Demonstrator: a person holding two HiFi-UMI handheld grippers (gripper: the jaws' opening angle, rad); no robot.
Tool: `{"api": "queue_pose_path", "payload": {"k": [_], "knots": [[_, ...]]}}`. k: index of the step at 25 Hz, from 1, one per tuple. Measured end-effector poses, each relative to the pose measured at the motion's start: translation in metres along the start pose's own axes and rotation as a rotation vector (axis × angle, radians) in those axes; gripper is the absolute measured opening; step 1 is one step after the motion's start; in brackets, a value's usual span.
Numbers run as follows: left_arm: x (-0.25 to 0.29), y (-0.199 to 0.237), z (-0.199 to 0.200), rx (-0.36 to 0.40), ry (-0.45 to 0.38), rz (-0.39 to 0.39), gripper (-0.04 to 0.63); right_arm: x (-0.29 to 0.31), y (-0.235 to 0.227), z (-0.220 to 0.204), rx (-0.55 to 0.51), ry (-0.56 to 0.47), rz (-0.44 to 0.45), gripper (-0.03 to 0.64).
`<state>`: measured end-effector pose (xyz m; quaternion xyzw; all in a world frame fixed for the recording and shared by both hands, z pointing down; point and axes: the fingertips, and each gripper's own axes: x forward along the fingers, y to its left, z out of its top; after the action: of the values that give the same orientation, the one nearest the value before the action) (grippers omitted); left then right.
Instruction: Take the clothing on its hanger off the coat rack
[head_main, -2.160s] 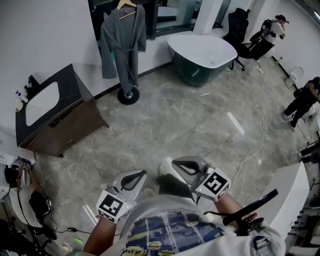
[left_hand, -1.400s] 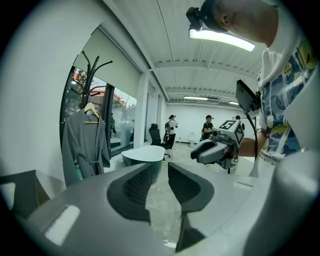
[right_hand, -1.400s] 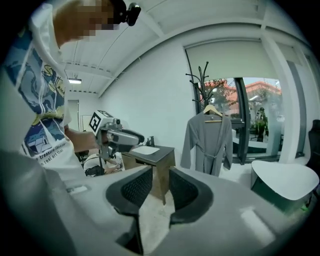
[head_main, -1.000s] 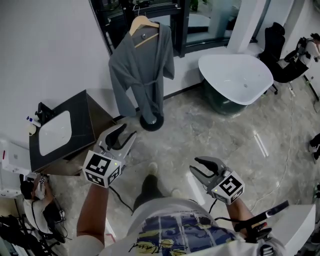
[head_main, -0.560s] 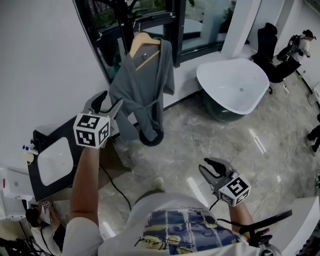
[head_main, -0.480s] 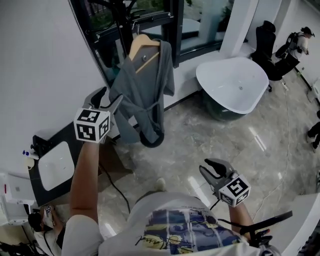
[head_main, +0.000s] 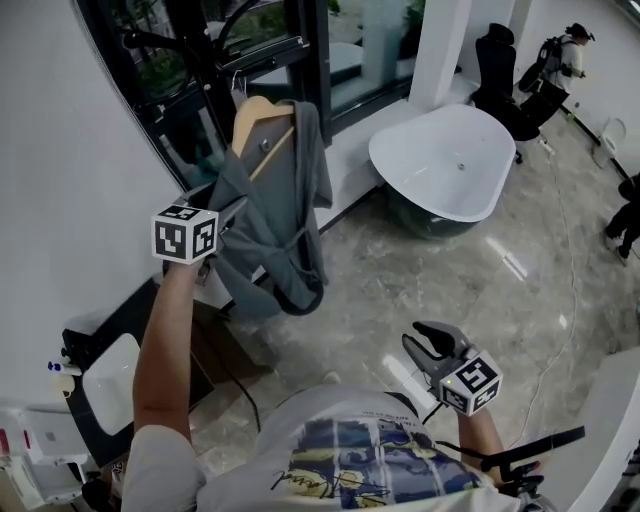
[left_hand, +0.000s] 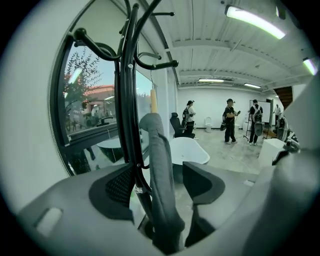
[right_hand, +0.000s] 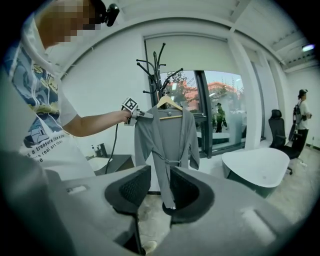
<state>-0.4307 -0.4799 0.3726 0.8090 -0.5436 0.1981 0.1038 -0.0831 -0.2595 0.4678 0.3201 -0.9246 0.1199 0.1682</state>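
A grey robe (head_main: 272, 215) hangs on a wooden hanger (head_main: 256, 115) from the black coat rack (head_main: 215, 50) by the window. My left gripper (head_main: 228, 212) is raised to the robe's left shoulder. In the left gripper view its jaws (left_hand: 160, 182) are opening, with the robe's shoulder edge (left_hand: 159, 165) running between the pads untouched and the rack pole (left_hand: 125, 100) just behind. The right gripper view shows the whole robe (right_hand: 167, 145), the hanger (right_hand: 167, 103) and the left gripper (right_hand: 135, 111) at the shoulder. My right gripper (head_main: 430, 340) hangs low at my right side, open and empty (right_hand: 159, 192).
A white bathtub (head_main: 440, 165) stands right of the rack. A dark vanity with a white sink (head_main: 110, 370) sits below my left arm. A black office chair (head_main: 495, 60) and people stand at the far right. Marble floor lies between.
My left gripper has risen from waist height to the robe's shoulder and its jaws have spread. The rack now looms closer. The right gripper has stayed low.
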Motion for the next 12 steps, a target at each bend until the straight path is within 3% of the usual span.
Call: {"api": "queue_pose_path", "payload": {"k": [3,6,12], "knots": [[0.009,-0.004,-0.008,0.012,0.053,-0.057,0.229,-0.003,-0.006,-0.004,0.016,0.000,-0.029,0.120],[0.013,-0.009,-0.015,0.041,0.083,-0.098,0.061,-0.008,-0.009,-0.006,0.023,0.006,-0.050,0.120],[0.013,-0.014,-0.015,0.097,0.072,-0.130,0.043,-0.009,-0.006,-0.014,0.037,0.019,-0.057,0.120]]}}
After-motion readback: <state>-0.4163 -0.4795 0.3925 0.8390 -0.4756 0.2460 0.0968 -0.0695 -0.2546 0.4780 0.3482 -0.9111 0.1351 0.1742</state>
